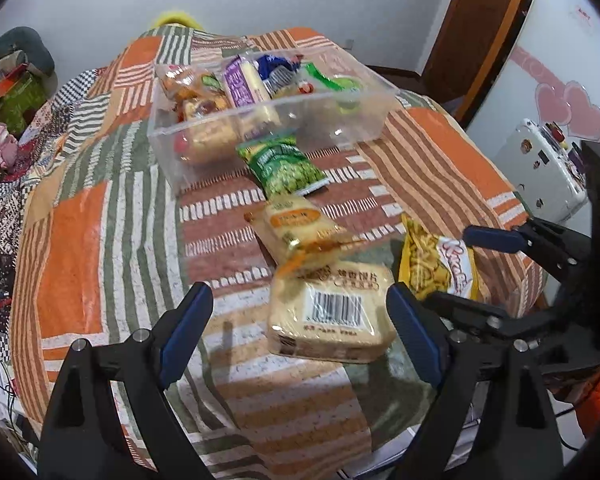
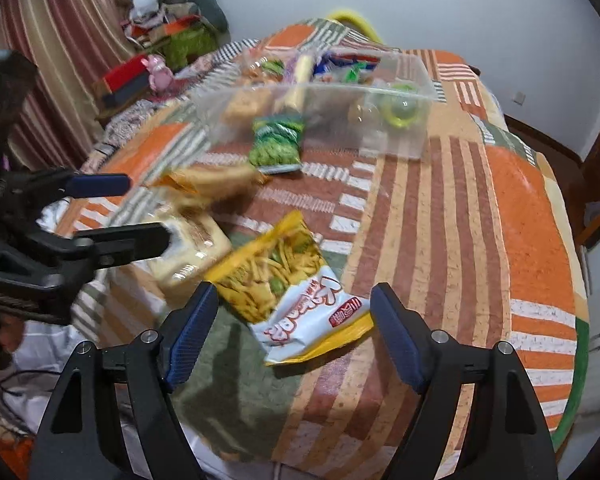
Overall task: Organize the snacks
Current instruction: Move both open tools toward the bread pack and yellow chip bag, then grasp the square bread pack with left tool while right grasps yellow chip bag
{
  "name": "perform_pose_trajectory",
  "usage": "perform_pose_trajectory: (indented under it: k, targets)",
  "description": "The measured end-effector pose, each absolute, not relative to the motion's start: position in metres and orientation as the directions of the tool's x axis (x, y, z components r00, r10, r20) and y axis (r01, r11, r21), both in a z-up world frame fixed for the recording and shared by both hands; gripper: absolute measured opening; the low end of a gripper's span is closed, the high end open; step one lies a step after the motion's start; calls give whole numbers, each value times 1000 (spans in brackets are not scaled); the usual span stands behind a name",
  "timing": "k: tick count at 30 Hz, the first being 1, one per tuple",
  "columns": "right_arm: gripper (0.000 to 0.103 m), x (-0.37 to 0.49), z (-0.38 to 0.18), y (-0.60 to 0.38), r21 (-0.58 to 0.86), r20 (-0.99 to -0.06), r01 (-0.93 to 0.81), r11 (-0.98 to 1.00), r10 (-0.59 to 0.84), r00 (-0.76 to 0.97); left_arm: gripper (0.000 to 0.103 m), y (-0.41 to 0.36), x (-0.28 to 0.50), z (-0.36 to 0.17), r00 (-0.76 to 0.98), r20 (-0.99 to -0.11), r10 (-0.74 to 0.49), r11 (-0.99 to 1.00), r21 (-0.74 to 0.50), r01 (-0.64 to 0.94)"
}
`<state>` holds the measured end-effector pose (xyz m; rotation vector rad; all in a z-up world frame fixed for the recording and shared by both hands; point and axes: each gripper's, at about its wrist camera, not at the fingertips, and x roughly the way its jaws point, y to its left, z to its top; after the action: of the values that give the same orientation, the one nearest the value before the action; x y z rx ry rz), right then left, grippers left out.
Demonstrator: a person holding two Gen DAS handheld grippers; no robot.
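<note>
Both tongs are spread wide with nothing between the jaws. The left gripper (image 1: 300,320) hangs just above the nearest snack, a flat beige cracker pack with a white barcode label (image 1: 330,314), which sits between its blue-padded fingers (image 1: 186,332) without either pad touching it as far as I can see. The right gripper (image 2: 294,330) is the same deal over the yellow and white bag of fried sticks (image 2: 290,284), lying flat on the orange, green and brown patchwork quilt (image 2: 440,216) that covers the surface; that bag is just to the right of the cracker pack. A bit further back there's a second pale yellow pack with an orange label (image 1: 294,226), its near end resting on the far end of the cracker pack, though it's blurry in the right wrist view so I can't read much off it. Past that lies a green packet of peas (image 1: 286,166), its far end right up against the front wall of the clear plastic rectangular bin (image 1: 340,120). The bin sits at the far side of the quilt with several snacks inside, including a purple and white stick pack (image 1: 242,86), an orange-toned bag (image 1: 188,88) and a green wrapper (image 1: 328,80). Way off to the left there's a small pink plush toy (image 2: 159,72) on a cluttered pile.
</note>
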<state>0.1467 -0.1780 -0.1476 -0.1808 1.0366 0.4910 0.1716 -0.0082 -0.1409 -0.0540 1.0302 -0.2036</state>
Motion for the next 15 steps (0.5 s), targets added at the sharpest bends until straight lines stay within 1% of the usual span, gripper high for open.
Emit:
perform_pose_trajectory:
  k: [5,7,8,9,10,11,15]
  targets:
    - [76,157,-158,-185,122,-866,-446,887,315,390,89,-15,173,-150,466,-861,-202,977,-141,162]
    - [73,159,-161,-187,110,-866,-434,894,301,400,89,-18,174,-152,458,-863,-212,974,-149,169]
    - [71,159,-162,-187,98,-868,-430,897,289,404,89,-19,174,-154,454,-865,-214,974,-151,171]
    - [65,159,-163,-189,91,-868,-426,900,281,409,89,-21,175,-156,447,-868,-217,973,-153,175]
    - [63,160,-163,-190,91,-867,-421,902,280,413,89,-22,176,-159,441,-871,-215,973,-151,176]
    - [59,159,-162,-191,92,-866,-416,905,279,415,89,-23,178,-162,436,-875,-209,974,-147,172]
    - [50,157,-159,-196,103,-861,-402,910,285,422,89,-24,184,-174,412,-883,-226,972,-176,154]
